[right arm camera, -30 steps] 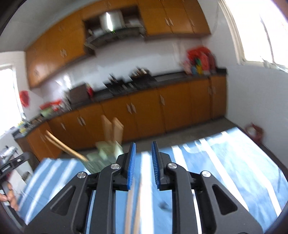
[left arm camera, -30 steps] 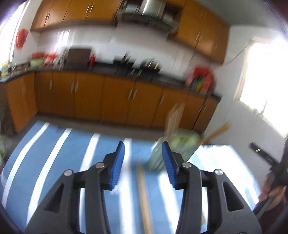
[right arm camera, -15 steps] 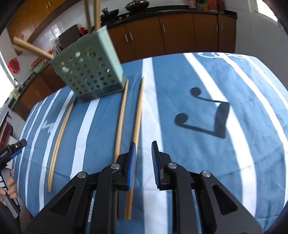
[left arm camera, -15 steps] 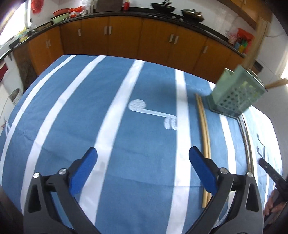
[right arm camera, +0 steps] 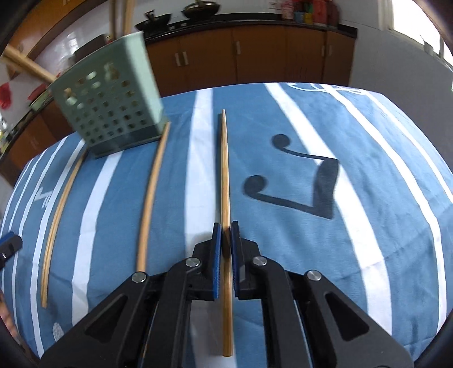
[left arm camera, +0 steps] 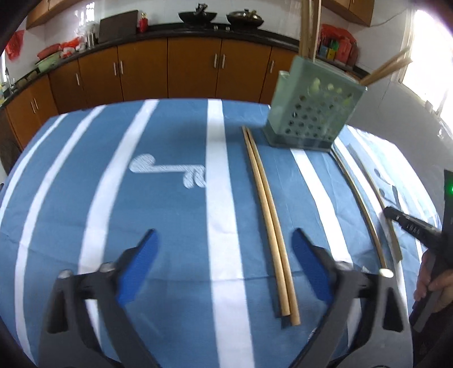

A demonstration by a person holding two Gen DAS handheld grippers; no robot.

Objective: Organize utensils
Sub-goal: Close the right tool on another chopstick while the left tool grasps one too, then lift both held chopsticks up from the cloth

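Right tongs (right arm camera: 224, 236) pinched on chopstick (right arm camera: 225, 181), lifting it for green holder (right arm camera: 109, 109) | left tongs (left arm camera: 223, 261) spread wide over chopstick pair (left arm camera: 267, 211), ready to grab.

Left gripper (left arm camera: 223, 264) jaws wide — chopstick pair (left arm camera: 267, 211) between, seemingly untouched.

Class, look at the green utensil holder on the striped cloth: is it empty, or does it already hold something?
Not empty. Wooden sticks rise out of the green utensil holder, some upright, others leaning sideways.
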